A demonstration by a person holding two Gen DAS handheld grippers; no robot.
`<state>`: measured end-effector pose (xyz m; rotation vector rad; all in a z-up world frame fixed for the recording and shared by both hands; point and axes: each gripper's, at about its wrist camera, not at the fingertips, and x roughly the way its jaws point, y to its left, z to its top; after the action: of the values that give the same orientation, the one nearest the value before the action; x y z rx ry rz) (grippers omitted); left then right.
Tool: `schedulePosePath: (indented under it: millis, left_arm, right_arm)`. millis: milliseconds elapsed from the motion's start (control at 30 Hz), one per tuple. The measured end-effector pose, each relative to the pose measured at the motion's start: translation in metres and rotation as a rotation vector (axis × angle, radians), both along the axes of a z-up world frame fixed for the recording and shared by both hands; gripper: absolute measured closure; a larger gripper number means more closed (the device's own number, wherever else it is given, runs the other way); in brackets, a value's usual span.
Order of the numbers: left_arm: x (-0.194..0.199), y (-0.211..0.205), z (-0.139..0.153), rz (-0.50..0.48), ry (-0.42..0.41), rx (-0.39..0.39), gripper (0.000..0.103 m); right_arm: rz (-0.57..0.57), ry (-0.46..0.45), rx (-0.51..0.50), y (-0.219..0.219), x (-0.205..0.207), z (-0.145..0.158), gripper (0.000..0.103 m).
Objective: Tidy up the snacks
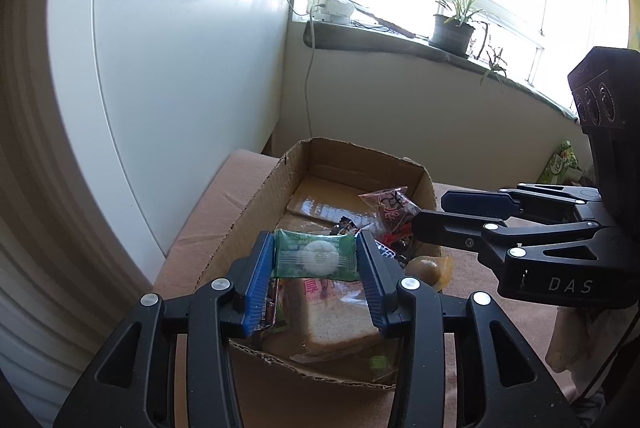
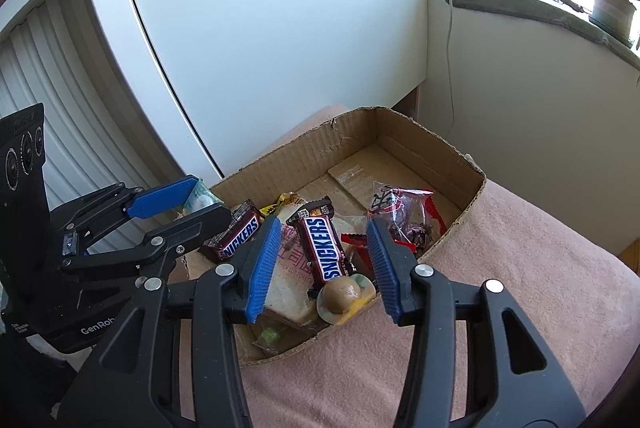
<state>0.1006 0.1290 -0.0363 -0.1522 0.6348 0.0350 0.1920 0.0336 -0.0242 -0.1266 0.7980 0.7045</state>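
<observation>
My left gripper (image 1: 316,256) is shut on a green wrapped pastry (image 1: 316,255) and holds it above the near end of the cardboard box (image 1: 256,204). It also shows at the left of the right wrist view (image 2: 188,202), with the pastry (image 2: 200,197) between its pads. My right gripper (image 2: 322,260) is open and empty, hovering over the box (image 2: 472,196) near a Snickers bar (image 2: 324,248) and a round bun (image 2: 340,298). The box also holds a second Snickers bar (image 2: 240,232), packed bread slices (image 1: 336,324) and a red clear bag (image 2: 404,216).
The box stands on a pink cloth-covered surface (image 2: 520,288). A white panel (image 1: 180,68) rises to the left. A windowsill with a potted plant (image 1: 452,32) runs behind. A green packet (image 1: 560,164) lies at the far right.
</observation>
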Motion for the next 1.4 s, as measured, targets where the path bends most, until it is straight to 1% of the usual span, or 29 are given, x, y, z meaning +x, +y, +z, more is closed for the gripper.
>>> schedulePosePath:
  millis: [100,133,167,233,300,333,367,433,500,533,567,667,800,900,1000,1033,1100,1400]
  left_arm:
    - [-0.004,0.0,0.002,0.003,-0.002,0.003,0.062]
    - [-0.005,0.0,0.003,0.006,-0.003,0.002,0.059]
    - [-0.007,0.001,0.004,0.012,-0.006,0.001,0.056]
    - [-0.01,0.001,0.006,0.015,-0.013,-0.004,0.053]
    - [-0.014,0.002,0.008,0.021,-0.018,-0.006,0.048]
    - [-0.016,0.003,0.01,0.026,-0.019,-0.01,0.043]
    - [-0.018,0.003,0.011,0.03,-0.021,-0.015,0.041]
    - [-0.023,0.003,0.014,0.033,-0.028,-0.017,0.041]
    - [-0.027,0.003,0.015,0.042,-0.031,-0.012,0.039]
    - [-0.031,0.002,0.014,0.044,-0.031,-0.01,0.036]
    - [-0.034,0.002,0.014,0.049,-0.032,-0.006,0.036]
    - [-0.049,-0.001,0.013,0.059,-0.038,0.008,0.036]
    - [-0.068,-0.002,0.01,0.09,-0.032,0.0,0.035]
    - [-0.08,-0.006,0.012,0.107,-0.036,-0.002,0.027]
    - [-0.089,-0.014,0.014,0.121,-0.041,0.016,0.025]
    - [-0.092,-0.016,0.015,0.129,-0.042,0.024,0.023]
    - [-0.095,-0.02,0.017,0.133,-0.047,0.029,0.022]
    - [-0.096,-0.029,0.025,0.134,-0.068,0.056,0.022]
  right_arm:
    - [-0.004,-0.005,0.003,-0.003,-0.005,0.003,0.055]
    - [-0.007,-0.006,0.006,-0.004,-0.007,0.004,0.054]
    - [-0.01,-0.008,0.009,-0.006,-0.009,0.005,0.049]
    - [-0.022,-0.017,0.017,-0.012,-0.013,0.009,0.043]
    - [-0.031,-0.019,0.029,-0.018,-0.017,0.012,0.043]
    - [-0.036,-0.019,0.037,-0.021,-0.02,0.014,0.043]
    - [-0.043,-0.021,0.042,-0.025,-0.023,0.015,0.043]
    - [-0.061,-0.029,0.046,-0.033,-0.031,0.017,0.042]
    - [-0.081,-0.033,0.057,-0.042,-0.039,0.019,0.031]
    - [-0.092,-0.037,0.064,-0.046,-0.043,0.02,0.024]
    - [-0.101,-0.047,0.069,-0.05,-0.049,0.021,0.02]
    - [-0.118,-0.074,0.063,-0.061,-0.066,0.023,0.02]
    - [-0.137,-0.098,0.051,-0.072,-0.087,0.024,0.02]
    - [-0.153,-0.107,0.044,-0.077,-0.101,0.021,0.02]
    - [-0.177,-0.119,0.028,-0.081,-0.111,0.019,0.02]
    - [-0.186,-0.124,0.026,-0.083,-0.113,0.018,0.019]
    - [-0.203,-0.128,0.024,-0.086,-0.118,0.018,0.018]
    - [-0.255,-0.129,0.036,-0.098,-0.126,0.019,0.017]
